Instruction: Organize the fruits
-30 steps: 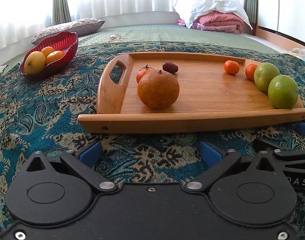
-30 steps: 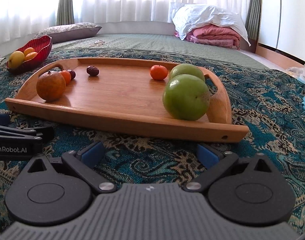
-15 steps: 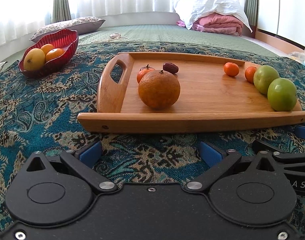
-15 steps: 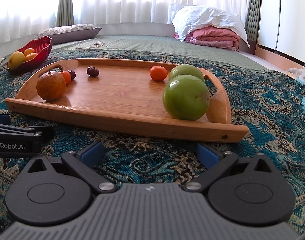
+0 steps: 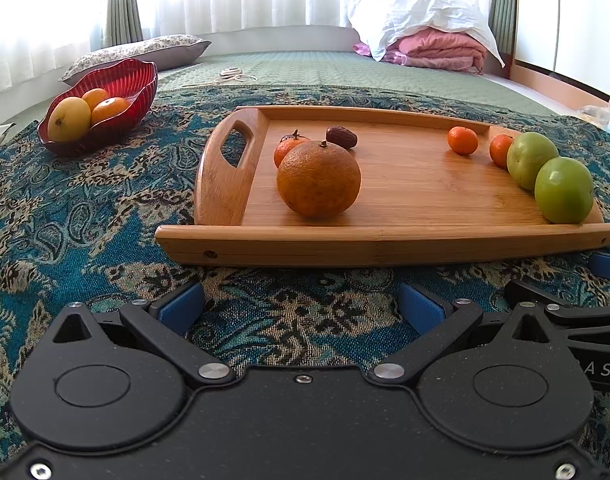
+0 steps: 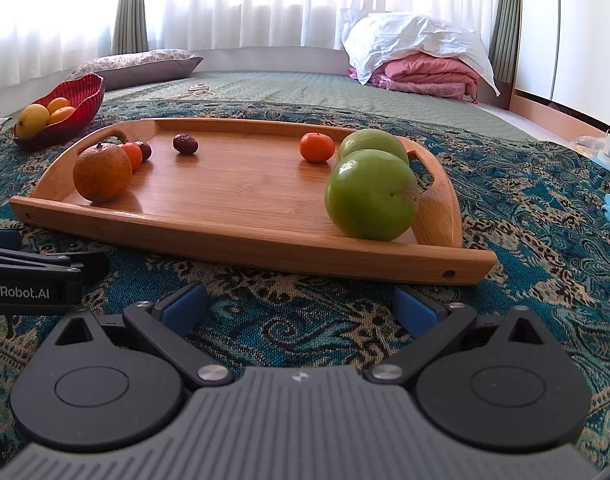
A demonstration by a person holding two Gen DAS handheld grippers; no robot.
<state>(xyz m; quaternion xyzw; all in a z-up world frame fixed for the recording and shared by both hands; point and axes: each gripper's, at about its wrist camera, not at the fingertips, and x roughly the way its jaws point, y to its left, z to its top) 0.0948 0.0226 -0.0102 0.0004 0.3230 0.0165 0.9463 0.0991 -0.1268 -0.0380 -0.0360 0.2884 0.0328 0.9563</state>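
Spreading wide at the bottom of the left wrist view, left gripper point(image 5: 301, 306) with blue pads point(image 5: 181, 306) far apart, gripping nothing, hovering low over the teal paisley cloth point(image 5: 85, 216) just short of the near rim of the wooden tray point(image 5: 385, 240). Doing likewise at the bottom of the right wrist view, right gripper point(image 6: 300, 307) parted just as widely, closing on nothing, blue pads point(image 6: 415, 309) sitting just below the tray's near edge. Showing at the left edge of the right wrist view, white lettering reading "enRobot.AI" on the black body of the neighbouring gripper; at the lower right of the left wrist view, only the letters "A S" reading clearly, the rest cut off. Resting on the tray left of centre, large orange point(image 5: 319, 179), with a small tangerine point(image 5: 289, 149) just behind it and a dark date point(image 5: 341, 137) near that. Sitting at the right end of the tray, two green apples point(image 5: 563, 190) touching side by side, with two more small tangerines point(image 5: 463, 140) behind them. Lying in the upper left of the frame, well apart from the tray, red bowl point(image 5: 125, 80) carrying a yellow fruit point(image 5: 69, 119) and two orange ones. Piling up at the upper right, white and pink bedding point(image 5: 425, 36).
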